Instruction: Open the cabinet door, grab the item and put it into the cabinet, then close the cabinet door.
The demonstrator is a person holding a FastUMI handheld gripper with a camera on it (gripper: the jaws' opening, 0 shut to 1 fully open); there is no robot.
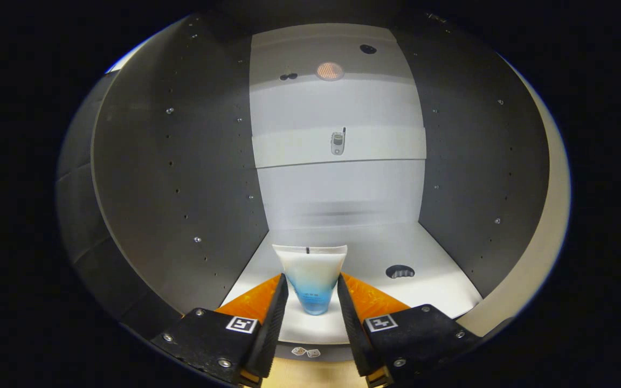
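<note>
I look into the open cabinet point(181, 161), which has dark grey side walls and a white back and floor. A soft tube point(310, 264), white at its flat crimped end and blue toward the cap, stands cap-down between my fingers over the front of the cabinet's lower floor point(364, 253). My gripper point(311, 280) is shut on the tube, with both fingers pressing on its lower blue part. The cap end hangs just above or on the floor; I cannot tell which.
A small toy phone point(337, 143) lies on the white shelf point(386, 148) above. A dark cut-out hole point(399, 271) sits in the floor right of the tube. Two small dice point(305, 352) lie below the cabinet's front edge. The pale front edge of the right wall point(550, 231) curves down the right side.
</note>
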